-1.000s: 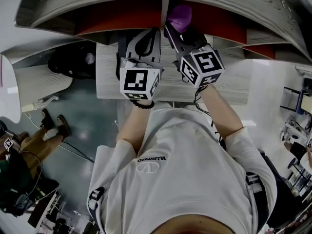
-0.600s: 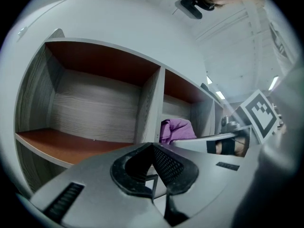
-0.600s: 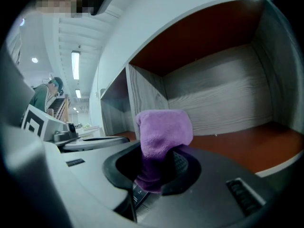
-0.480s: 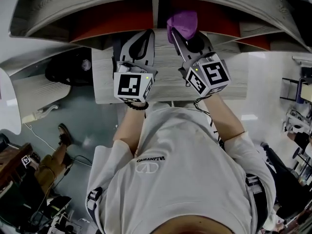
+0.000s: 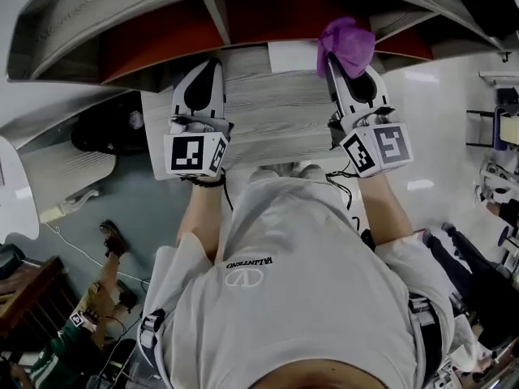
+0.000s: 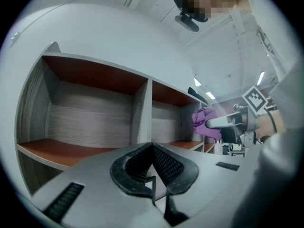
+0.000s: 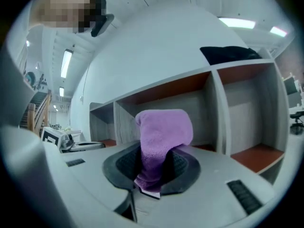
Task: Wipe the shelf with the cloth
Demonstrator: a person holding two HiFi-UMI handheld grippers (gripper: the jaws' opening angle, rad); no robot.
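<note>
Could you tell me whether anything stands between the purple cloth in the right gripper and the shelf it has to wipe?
Nothing visible does. The right gripper is shut on the purple cloth, and the shelf compartment ahead of it is open and bare. The left gripper is off to the side.

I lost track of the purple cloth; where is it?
The purple cloth is clamped in the jaws of the right gripper, in front of the shelf, upper right in the head view.
</note>
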